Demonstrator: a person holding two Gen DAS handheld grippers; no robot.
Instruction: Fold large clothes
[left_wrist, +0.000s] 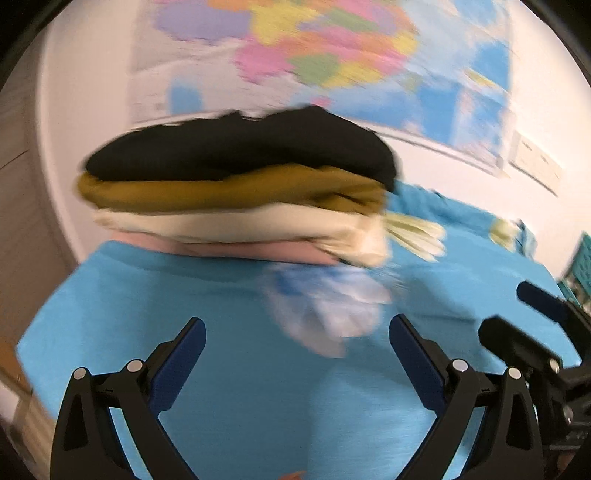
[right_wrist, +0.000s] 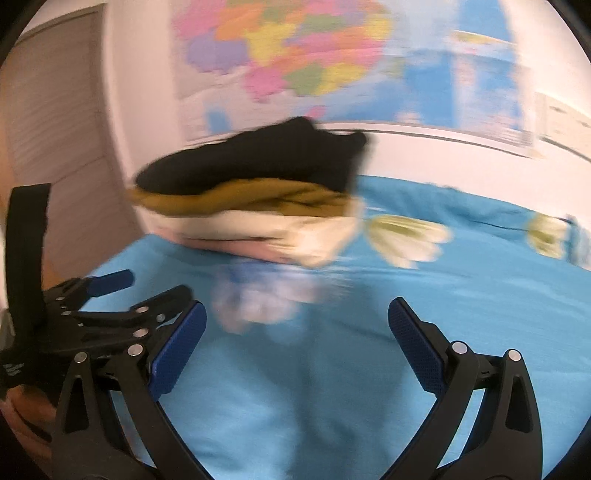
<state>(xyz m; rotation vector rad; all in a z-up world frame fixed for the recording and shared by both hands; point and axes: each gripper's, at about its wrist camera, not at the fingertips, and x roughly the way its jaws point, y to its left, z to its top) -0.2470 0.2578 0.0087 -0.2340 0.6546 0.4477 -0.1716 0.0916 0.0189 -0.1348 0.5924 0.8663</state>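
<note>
Folded clothes stack (left_wrist: 240, 184) on blue sheet (left_wrist: 240, 406); L claw (left_wrist: 297, 349) & R claw (right_wrist: 297, 332) both released, empty

My left gripper (left_wrist: 297, 336) and right gripper (right_wrist: 297, 319) match: black angular frames, silver rivets, textured blue finger pads (right_wrist: 415, 345).

Black top garment (left_wrist: 240, 147), mustard layer (left_wrist: 229, 192), cream layer (left_wrist: 236, 225) (blurred), turquoise flowered bedsheet (left_wrist: 258, 369), multicoloured wall map (left_wrist: 332, 48)
</note>
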